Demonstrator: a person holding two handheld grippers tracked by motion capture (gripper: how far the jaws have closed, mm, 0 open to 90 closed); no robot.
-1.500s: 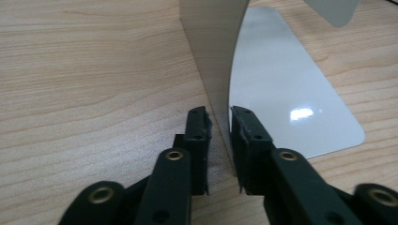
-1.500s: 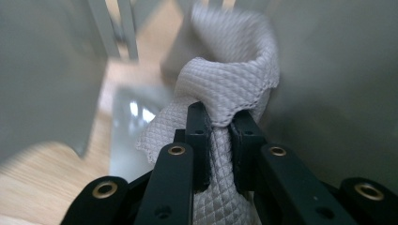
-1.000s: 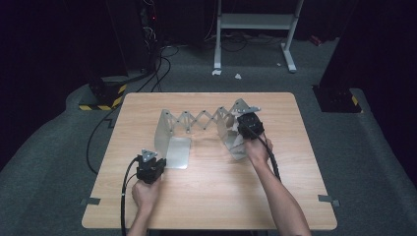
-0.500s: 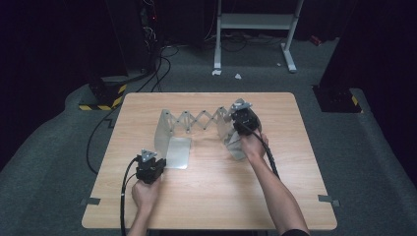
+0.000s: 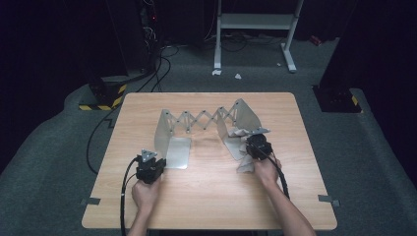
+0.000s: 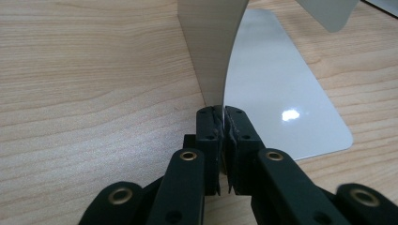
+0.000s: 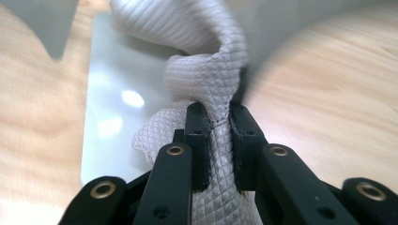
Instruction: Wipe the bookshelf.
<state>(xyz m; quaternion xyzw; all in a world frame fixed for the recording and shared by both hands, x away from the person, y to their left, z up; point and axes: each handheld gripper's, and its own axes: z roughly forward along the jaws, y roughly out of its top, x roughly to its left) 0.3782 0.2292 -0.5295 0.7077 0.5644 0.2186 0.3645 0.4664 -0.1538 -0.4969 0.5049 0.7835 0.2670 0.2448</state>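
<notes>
A metal rack stands mid-table: two L-shaped end plates joined by a scissor lattice [image 5: 204, 119]. My left gripper [image 5: 153, 162] [image 6: 222, 117] is shut on the thin near edge of the left end plate [image 5: 166, 132] [image 6: 211, 47], just above its flat foot [image 6: 281, 103]. My right gripper [image 5: 255, 147] [image 7: 218, 119] is shut on a white quilted cloth [image 5: 244, 164] [image 7: 206, 79]. The cloth bunches over the foot of the right end plate [image 5: 244, 114] [image 7: 108, 108] and trails onto the table beside my hand.
The wooden table [image 5: 206, 196] has bare room in front of the rack and between the two feet. Cables [image 5: 123, 196] trail from both grippers off the near edge. Behind the table on the dark floor stand a white frame [image 5: 255, 22] and a dark cabinet [image 5: 125, 39].
My right gripper has come down and toward me with the cloth, from beside the right end plate's top to near the table by its foot. The left gripper has stayed put.
</notes>
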